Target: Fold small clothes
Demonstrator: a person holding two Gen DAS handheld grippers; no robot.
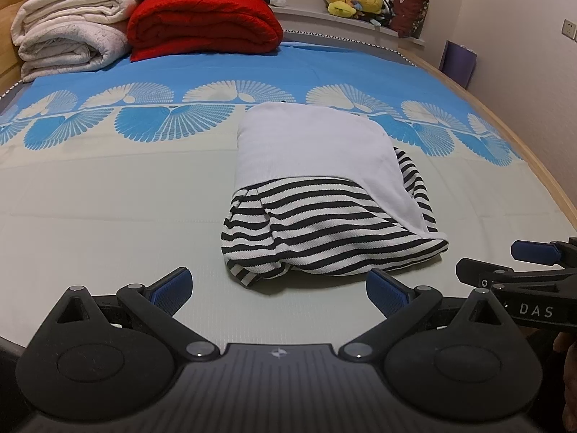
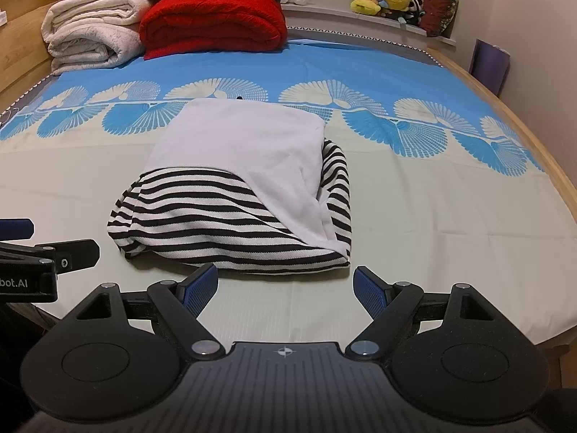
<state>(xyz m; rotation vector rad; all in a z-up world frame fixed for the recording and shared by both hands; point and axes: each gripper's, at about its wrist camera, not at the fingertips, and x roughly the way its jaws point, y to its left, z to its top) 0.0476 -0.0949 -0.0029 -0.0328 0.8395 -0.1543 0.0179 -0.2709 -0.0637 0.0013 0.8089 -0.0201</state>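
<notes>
Folded garment (image 1: 317,195), a white panel over black-and-white stripes, lies on the pale part of the bed sheet (image 1: 108,198), its far edge reaching the blue fan border. Left gripper (image 1: 279,288): jaws spread wide, holding nothing, just short of the garment's near edge. Right gripper (image 2: 285,285): jaws likewise apart and empty, close to the near striped hem. The two grippers sit side by side. Red blanket (image 2: 212,21) and white folded blankets (image 2: 90,32) are stacked at the far end.

I see striped garment (image 1: 324,238): ribbed knit cloth, matt. Red blanket (image 1: 205,25): rough quilted. Bed frame (image 2: 541,144): smooth wood. My gripper pads (image 2: 196,290): textured blue.
</notes>
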